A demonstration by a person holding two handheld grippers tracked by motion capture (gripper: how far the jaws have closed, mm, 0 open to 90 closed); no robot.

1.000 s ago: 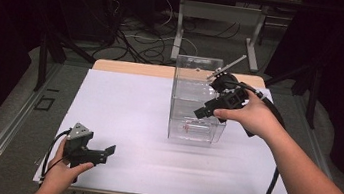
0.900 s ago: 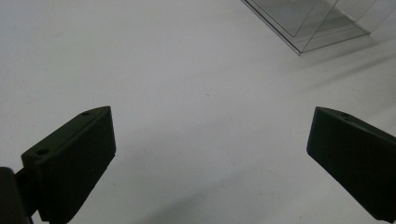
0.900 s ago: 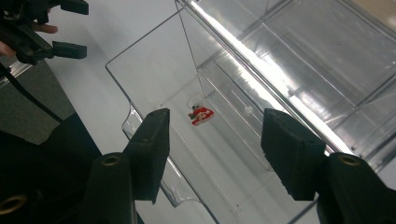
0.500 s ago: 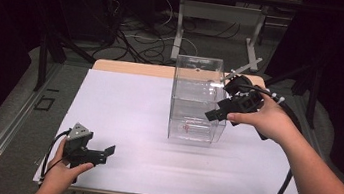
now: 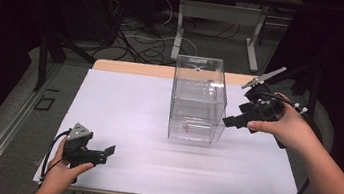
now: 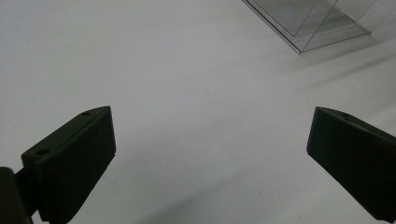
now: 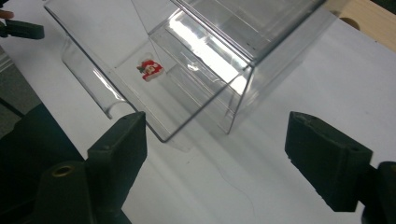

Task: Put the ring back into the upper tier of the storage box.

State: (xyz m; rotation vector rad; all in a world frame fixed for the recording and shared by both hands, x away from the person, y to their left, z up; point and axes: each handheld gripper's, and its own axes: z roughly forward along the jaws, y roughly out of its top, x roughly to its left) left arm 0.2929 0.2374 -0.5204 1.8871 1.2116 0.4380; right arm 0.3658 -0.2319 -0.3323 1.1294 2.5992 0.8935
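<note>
High view: a clear plastic box (image 5: 198, 99) with stacked compartments stands upright on the white tabletop (image 5: 147, 114), slightly right of centre. A small red-and-white item (image 5: 187, 127) lies in its lowest compartment. The right gripper (image 5: 232, 121) is held by the right hand (image 5: 288, 127) just beside the box's right wall, jaws pointing toward the lower part of the box; from this angle contact between jaw tips and wall cannot be judged. The left gripper (image 5: 109, 150) sits low over the near left corner of the tabletop, held by the left hand (image 5: 61, 172), well apart from the box, with a grey three-cornered plate (image 5: 80, 132) on top and a black cable (image 5: 53, 144) looping to its left. Left gripper view: both black jaws stand wide apart, nothing between them, bare white tabletop (image 6: 187, 93) underneath; a corner of the clear box (image 6: 313, 23) shows at upper right, far from the jaws. Right gripper view: jaws spread wide, holding nothing; the near bottom corner of the clear box (image 7: 210, 70) lies between and beyond them, close but with a visible strip of tabletop (image 7: 224, 186) in front. The red-and-white item (image 7: 149, 69) rests on the floor of the bottom compartment, whose side facing this camera looks open. Left gripper (image 7: 21, 29) is visible far off at top left.
</note>
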